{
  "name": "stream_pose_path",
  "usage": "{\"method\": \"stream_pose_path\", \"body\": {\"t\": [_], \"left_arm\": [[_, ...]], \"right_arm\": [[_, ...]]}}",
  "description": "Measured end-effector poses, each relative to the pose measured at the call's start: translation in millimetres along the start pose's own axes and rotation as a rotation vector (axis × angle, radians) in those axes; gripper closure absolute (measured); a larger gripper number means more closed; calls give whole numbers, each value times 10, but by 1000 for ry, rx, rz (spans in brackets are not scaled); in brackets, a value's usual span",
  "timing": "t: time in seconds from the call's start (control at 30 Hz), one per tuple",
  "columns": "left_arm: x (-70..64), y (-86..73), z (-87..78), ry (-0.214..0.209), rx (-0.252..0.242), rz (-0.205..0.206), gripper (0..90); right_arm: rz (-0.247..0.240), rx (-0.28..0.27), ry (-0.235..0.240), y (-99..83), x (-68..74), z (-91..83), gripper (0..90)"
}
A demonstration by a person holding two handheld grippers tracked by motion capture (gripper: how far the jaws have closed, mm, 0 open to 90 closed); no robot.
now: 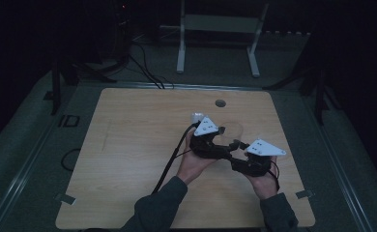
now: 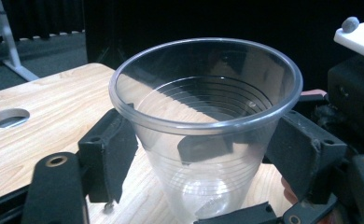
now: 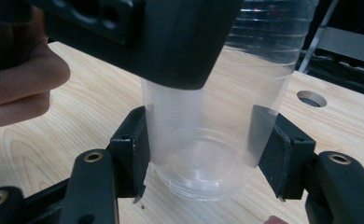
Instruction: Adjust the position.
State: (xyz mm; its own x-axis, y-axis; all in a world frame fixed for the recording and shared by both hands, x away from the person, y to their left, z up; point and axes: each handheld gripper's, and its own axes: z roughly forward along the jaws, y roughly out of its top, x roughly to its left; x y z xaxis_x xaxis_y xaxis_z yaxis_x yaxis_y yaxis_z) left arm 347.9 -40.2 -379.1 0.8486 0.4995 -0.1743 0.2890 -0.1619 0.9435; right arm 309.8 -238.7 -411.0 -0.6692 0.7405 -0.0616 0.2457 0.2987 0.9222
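Observation:
A clear plastic cup (image 2: 203,116) stands upright just above the wooden table (image 1: 128,145), held from two sides. My left gripper (image 2: 203,158) is shut on the cup's upper wall just below the rim, a pad against each side. My right gripper (image 3: 203,158) is shut on the cup (image 3: 203,140) near its base, both pads touching the wall. The cup's bottom hangs slightly off the wood. In the high view the cup (image 1: 233,130) is faint, with the left gripper (image 1: 223,137) and right gripper (image 1: 237,150) meeting at it right of the table's centre.
A round hole (image 1: 220,103) is cut in the tabletop beyond the cup. A white metal stand (image 1: 220,24) and cables (image 1: 143,67) sit on the dark floor behind the table. The left gripper's black cable (image 1: 169,164) trails across the wood towards the person.

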Motion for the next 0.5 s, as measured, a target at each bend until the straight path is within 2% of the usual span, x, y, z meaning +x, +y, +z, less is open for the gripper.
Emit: {"method": "stream_pose_path", "body": {"t": [0.5], "left_arm": [[-29, 3, 34, -8, -55, -53, 233]], "right_arm": [[17, -15, 10, -47, 29, 10, 409]]}}
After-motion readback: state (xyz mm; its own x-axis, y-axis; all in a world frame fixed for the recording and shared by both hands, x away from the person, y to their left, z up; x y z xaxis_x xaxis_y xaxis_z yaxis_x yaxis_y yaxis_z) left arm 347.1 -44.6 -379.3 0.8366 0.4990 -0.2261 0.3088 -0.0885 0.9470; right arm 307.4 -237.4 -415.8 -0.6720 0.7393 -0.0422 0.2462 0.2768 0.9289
